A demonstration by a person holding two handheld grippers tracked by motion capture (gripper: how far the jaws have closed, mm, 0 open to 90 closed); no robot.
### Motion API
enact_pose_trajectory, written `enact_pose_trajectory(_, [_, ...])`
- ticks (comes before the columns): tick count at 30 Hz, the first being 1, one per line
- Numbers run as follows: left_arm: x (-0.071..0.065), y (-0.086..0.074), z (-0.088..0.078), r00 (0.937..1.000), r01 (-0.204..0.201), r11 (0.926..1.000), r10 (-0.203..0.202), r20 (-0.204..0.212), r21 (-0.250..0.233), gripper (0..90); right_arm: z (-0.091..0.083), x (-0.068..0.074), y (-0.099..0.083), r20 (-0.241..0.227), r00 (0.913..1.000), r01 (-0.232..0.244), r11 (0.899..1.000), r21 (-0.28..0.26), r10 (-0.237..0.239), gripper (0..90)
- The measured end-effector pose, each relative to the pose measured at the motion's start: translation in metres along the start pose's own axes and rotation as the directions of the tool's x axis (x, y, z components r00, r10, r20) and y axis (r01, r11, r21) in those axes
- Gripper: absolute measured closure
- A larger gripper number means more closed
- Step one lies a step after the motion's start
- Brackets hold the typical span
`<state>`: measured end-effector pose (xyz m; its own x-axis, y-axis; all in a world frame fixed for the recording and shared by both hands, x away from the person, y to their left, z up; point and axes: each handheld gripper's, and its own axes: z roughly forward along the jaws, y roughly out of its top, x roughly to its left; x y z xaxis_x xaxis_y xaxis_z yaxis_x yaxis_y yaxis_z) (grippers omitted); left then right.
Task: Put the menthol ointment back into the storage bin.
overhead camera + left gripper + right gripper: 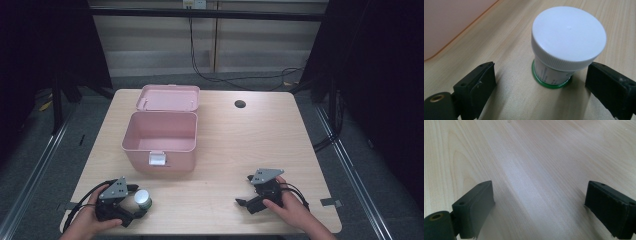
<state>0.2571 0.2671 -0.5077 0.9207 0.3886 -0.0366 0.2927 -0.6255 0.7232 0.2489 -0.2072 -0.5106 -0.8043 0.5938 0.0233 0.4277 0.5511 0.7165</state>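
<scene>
We note a small round jar (564,50) with a ribbed white screw cap, printed label and green base, upright on the pale wood-grain table (225,150), near its front left edge. It sits between the wide-spread left gripper (131,200) jaws, nearer the right jaw, not clamped. Right gripper (245,192) jaws also wide over bare wood. The smooth pink plastic box (159,137) stands open behind.

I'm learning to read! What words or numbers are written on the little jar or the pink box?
Small round jar with white screw cap and green base: its label carries tiny print, too small and blurred to read.
Open pink plastic box: no words or numbers to be seen; its white latch is blank.
</scene>
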Motion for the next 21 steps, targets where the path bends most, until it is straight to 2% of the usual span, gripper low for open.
enact_pose_trajectory(5, [0.0, 0.0, 0.0, 1.0, 0.004, 1.0, -0.004, -0.007, 0.004, 9.0, 0.0, 0.0, 0.0, 0.0, 1.0, 0.0, 1.0, 0.0, 0.0, 8.0])
enact_pose_trajectory(7, [-0.001, 0.001, 0.0, 0.9998, 0.015, 0.9999, -0.015, -0.012, 0.001, 9.1, 0.0, 0.0, 0.0, 0.0, 1.0, 0.0, 1.0, 0.0, 0.0, 8.1])
enact_pose_trajectory(8, [-0.002, 0.002, 0.0, 0.9994, 0.033, 0.9994, -0.033, -0.013, 0.009, 9.1, 0.0, 0.0, 0.0, 0.0, 1.0, 0.0, 1.0, 0.0, 0.0, 8.1])
enact_pose_trajectory(11, [-0.005, 0.008, -0.004, 0.9987, 0.038, 0.9961, -0.035, -0.036, 0.08, 14.8, 0.0, 0.0, 0.0, 0.0, 1.0, 0.0, 1.0, 0.0, 0.0, 8.0])
enact_pose_trajectory(12, [-0.005, 0.01, -0.005, 0.9984, 0.051, 0.9937, -0.048, -0.031, 0.1, 16.0, 0.0, 0.0, 0.0, 0.0, 1.0, -0.001, 1.0, 0.0, 0.001, 8.0])
enact_pose_trajectory(13, [-0.005, 0.01, -0.005, 0.9984, 0.051, 0.9937, -0.048, -0.031, 0.1, 15.9, 0.0, 0.0, 0.0, 0.0, 1.0, -0.001, 1.0, 0.0, 0.001, 8.0])
enact_pose_trajectory(14, [-0.008, 0.013, -0.006, 0.9981, 0.056, 0.989, -0.052, -0.034, 0.137, 16.0, 0.0, 0.0, 0.0, 0.0, 1.0, -0.001, 1.0, 0.0, 0.001, 8.0])
enact_pose_trajectory(15, [-0.008, 0.013, -0.006, 0.9981, 0.056, 0.989, -0.052, -0.034, 0.137, 16.0, 0.0, 0.0, 0.0, 0.0, 1.0, -0.001, 1.0, 0.0, 0.001, 8.0])
enact_pose_trajectory(16, [-0.008, 0.016, -0.008, 0.9986, 0.051, 0.9812, -0.049, -0.019, 0.186, 16.1, 0.0, 0.0, 0.0, 0.0, 1.0, -0.001, 1.0, 0.0, 0.001, 8.0])
enact_pose_trajectory(17, [-0.008, 0.016, -0.008, 0.9986, 0.051, 0.9812, -0.049, -0.019, 0.186, 17.2, 0.0, 0.0, 0.0, 0.0, 1.0, -0.001, 1.0, 0.0, 0.001, 8.0])
enact_pose_trajectory(19, [-0.008, 0.021, -0.011, 0.9984, 0.057, 0.9675, -0.053, -0.02, 0.246, 19.1, 0.0, 0.0, 0.0, 0.0, 1.0, 0.0, 1.0, 0.0, 0.0, 8.0])
enact_pose_trajectory(20, [-0.008, 0.023, -0.012, 0.9982, 0.06, 0.96, -0.058, -0.016, 0.273, 20.1, 0.0, 0.0, 0.0, 0.0, 1.0, 0.0, 1.0, 0.0, 0.0, 8.1])
enact_pose_trajectory(21, [-0.008, 0.028, -0.013, 0.9986, 0.05, 0.9466, -0.053, 0.002, 0.318, 21.1, 0.0, 0.0, 0.0, 0.0, 1.0, 0.0, 1.0, 0.0, 0.0, 8.0])
